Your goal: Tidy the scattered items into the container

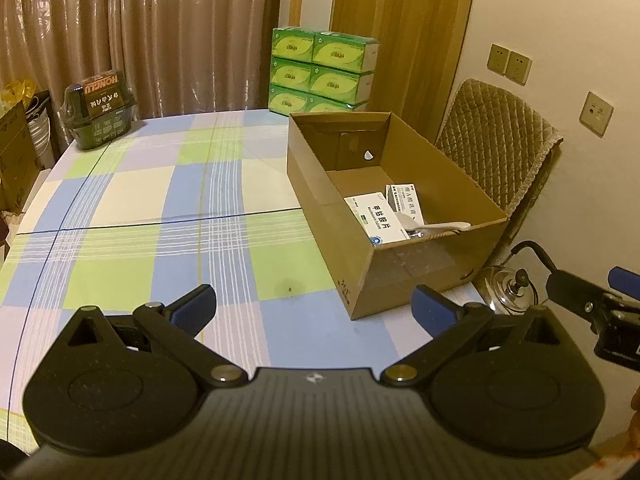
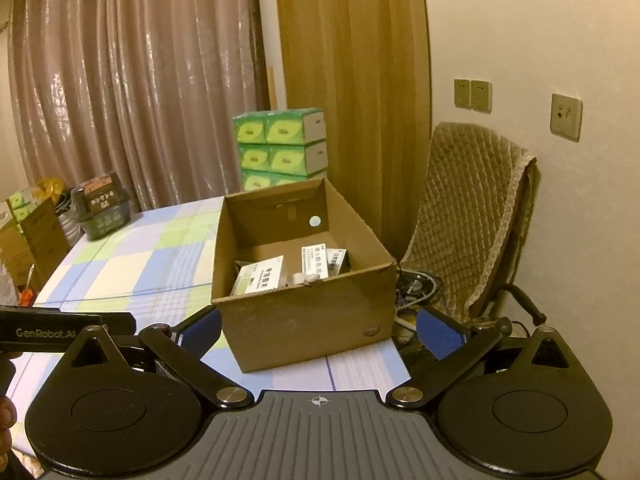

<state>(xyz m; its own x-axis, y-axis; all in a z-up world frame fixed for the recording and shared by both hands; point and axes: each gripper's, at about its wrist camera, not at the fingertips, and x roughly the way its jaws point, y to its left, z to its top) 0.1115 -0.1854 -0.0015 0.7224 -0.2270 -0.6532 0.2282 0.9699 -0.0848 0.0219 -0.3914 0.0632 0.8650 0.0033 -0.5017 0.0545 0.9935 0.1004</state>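
Checked tablecloth point(image 1: 132, 184) carries a cardboard box point(image 2: 304, 312) holding medicine cartons point(image 2: 260, 280). Left gripper point(image 1: 314, 308) and right gripper point(image 2: 320, 332), both spread wide and empty, with the box at twelve o'clock.

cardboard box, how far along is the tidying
Mostly done, it seems: the cardboard box already holds several medicine packets. Nothing is in hand; the left gripper and right gripper are both open and empty. No loose small items show on the checked tablecloth.
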